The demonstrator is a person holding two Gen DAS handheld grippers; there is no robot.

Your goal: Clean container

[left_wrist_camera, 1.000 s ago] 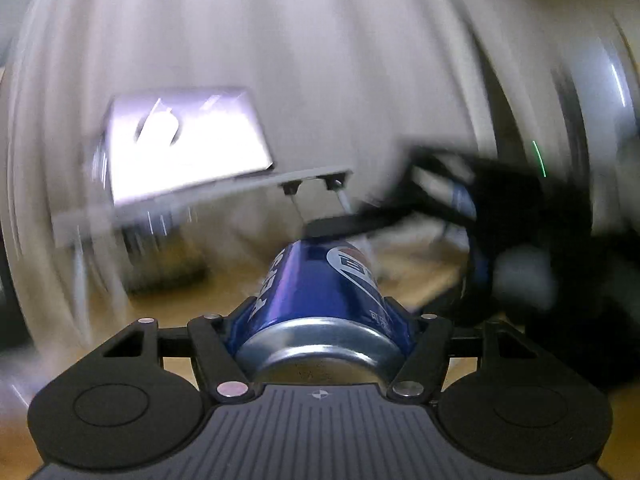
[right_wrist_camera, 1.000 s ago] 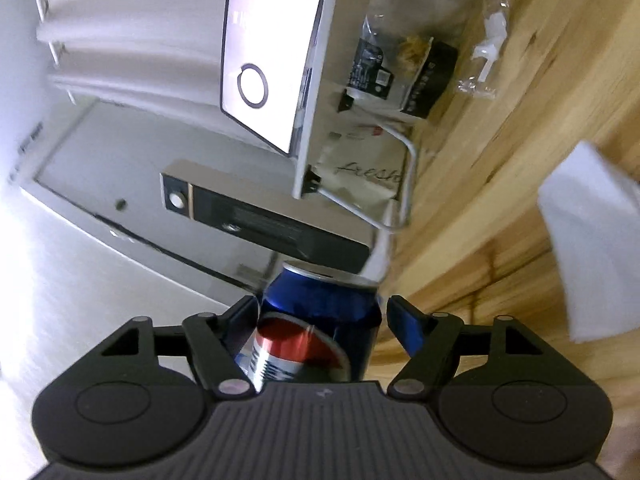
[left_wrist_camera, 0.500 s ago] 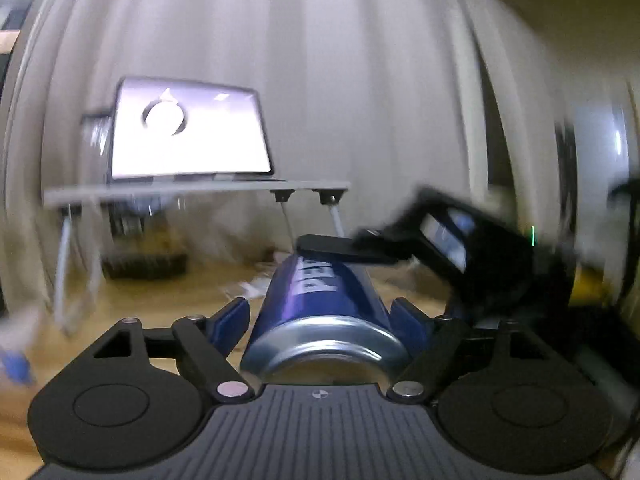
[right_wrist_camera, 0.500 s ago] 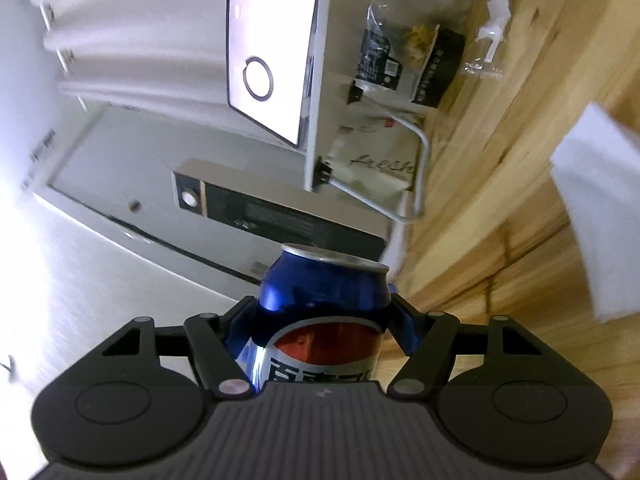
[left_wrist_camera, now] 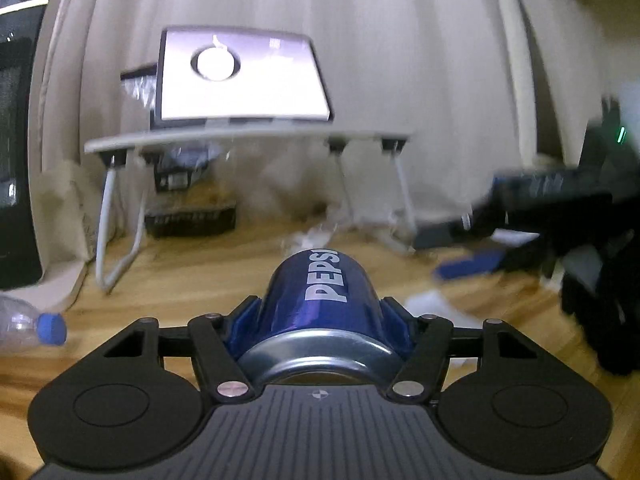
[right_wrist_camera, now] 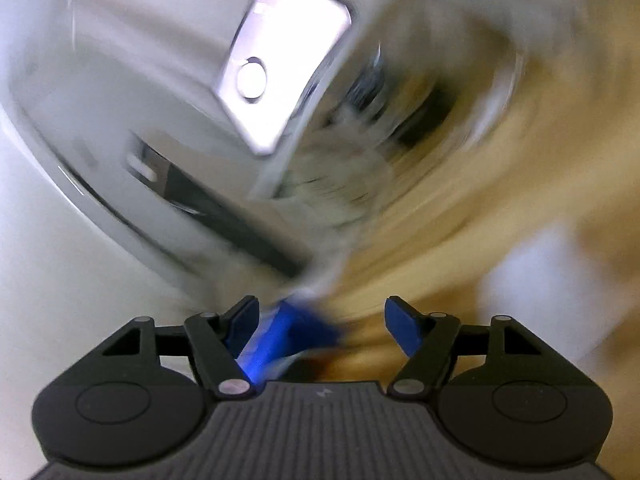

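A: Left gripper [left_wrist_camera: 320,312] status?

B: Jaws clamped on the blue aluminium Pepsi can [left_wrist_camera: 320,300], one blue pad each side. Can lies lengthwise along the fingers, silver rim end toward the cam, white "PEPSI" lettering on top. It's held above the light wooden table [left_wrist_camera: 192,276], not touching it.

A: Right gripper [right_wrist_camera: 320,320]?

B: Jaws spread apart, nothing pinched. Frame's v. blurred. There's a blue smear [right_wrist_camera: 284,336] low in the gap, close to the left pad, clear of the right pad. Can't tell what it is from that view, or whether it touches the pad.

A: What's behind the can, left cam?

B: Silver open laptop [left_wrist_camera: 240,80] w/ a bright screen, sitting on a grey folding laptop stand with thin white legs [left_wrist_camera: 248,138]. Under the stand: a dark box w/ a label, bit fuzzy. Pale pleated curtain [left_wrist_camera: 420,60] across the whole back.

A: Left side?

B: Clear plastic bottle with a blue cap [left_wrist_camera: 36,326] lying on its side on the table, cap pointing toward the can, well apart from it. Black appliance w/ silver trim [left_wrist_camera: 16,120] at the far left edge.

A: Right side?

B: Dark blurred gear, incl. the other gripper's black body prob., can't resolve it. White crumpled tissue [left_wrist_camera: 432,306] on the table just right of the can. More white scraps near the stand's right legs.

A: Right cam background?

B: Same laptop [right_wrist_camera: 284,68], tilted in frame, plus table, all smeared.
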